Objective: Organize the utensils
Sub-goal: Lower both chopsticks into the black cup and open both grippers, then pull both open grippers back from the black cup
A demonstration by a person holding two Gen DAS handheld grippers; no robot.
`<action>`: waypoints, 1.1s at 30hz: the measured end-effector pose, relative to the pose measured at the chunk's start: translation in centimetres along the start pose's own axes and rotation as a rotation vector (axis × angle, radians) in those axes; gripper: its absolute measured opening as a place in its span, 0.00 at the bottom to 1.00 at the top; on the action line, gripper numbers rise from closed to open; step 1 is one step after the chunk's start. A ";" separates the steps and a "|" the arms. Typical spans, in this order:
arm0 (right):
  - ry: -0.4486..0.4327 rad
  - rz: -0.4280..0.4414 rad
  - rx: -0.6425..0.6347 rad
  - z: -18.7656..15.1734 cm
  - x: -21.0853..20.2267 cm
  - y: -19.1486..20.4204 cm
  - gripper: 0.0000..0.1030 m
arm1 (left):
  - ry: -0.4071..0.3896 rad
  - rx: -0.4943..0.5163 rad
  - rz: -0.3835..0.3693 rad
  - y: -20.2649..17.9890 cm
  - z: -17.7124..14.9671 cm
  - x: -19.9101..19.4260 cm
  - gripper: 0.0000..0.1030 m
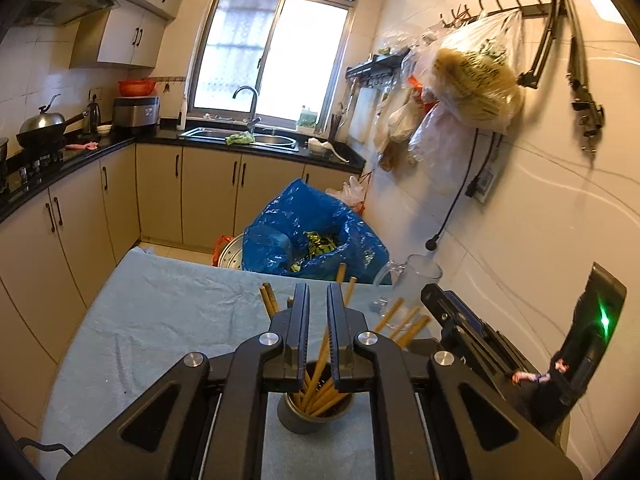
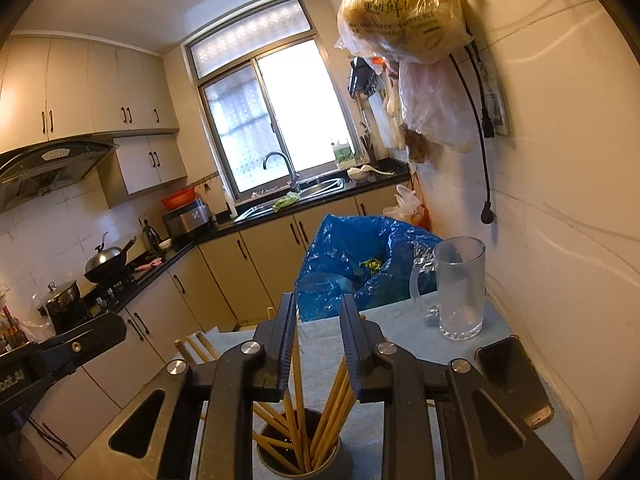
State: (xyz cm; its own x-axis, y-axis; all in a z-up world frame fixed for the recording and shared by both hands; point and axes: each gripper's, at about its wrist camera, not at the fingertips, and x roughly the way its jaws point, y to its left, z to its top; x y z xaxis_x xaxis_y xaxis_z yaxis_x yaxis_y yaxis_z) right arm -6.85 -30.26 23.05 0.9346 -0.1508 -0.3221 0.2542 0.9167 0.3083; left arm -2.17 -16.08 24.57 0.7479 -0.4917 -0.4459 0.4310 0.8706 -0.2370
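The chopsticks [image 1: 318, 390] stand bunched in a dark cylindrical cup [image 1: 316, 414] on the table, directly below and between the fingers of both grippers. In the left wrist view the cup sits under the left gripper [image 1: 318, 300]; several chopstick tips fan upward past the fingers on both sides. In the right wrist view the same cup [image 2: 298, 458] is below the right gripper [image 2: 318, 314], with the chopsticks [image 2: 328, 404] leaning left and right out of the rim.

Containers:
1. Dark cup: holds all visible chopsticks, upright to tilted.
2. Glass mug [image 2: 460, 288]: clear, upright, handle toward the left of the frame, near the wall at the far right of the table. No contents can be made out.
3. Blue plastic bag [image 1: 316, 232]: open, beyond the far table edge, with green and yellow scraps inside.

A dark phone [image 2: 514, 380] lies flat on the light blue tablecloth [image 1: 160, 312], near the mug.

Gripper state:
- Left gripper: the jaws stand narrowly apart. 1 chopstick rises through the gap close to the right finger; whether the pads press on it cannot be told.
- Right gripper: the jaws stand moderately apart. 1 chopstick runs beside the left finger and a group lies beside the right finger; the pads are not closed on any of them.

The right gripper [image 1: 472, 328] appears at the right edge of the left wrist view, beside the cup.
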 end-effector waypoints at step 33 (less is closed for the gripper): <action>0.132 -0.038 0.021 -8.1 -9.8 -2.5 0.54 | -0.013 0.057 0.151 2.4 -10.5 -10.4 0.71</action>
State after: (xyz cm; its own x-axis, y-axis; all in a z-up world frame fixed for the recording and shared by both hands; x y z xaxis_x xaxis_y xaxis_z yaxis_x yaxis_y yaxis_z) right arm -18.68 -28.05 18.23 0.8837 -0.1334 -0.4487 0.2947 0.9033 0.3119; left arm -14.20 -8.73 19.62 0.8127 -0.3559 -0.4615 0.3410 0.9325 -0.1185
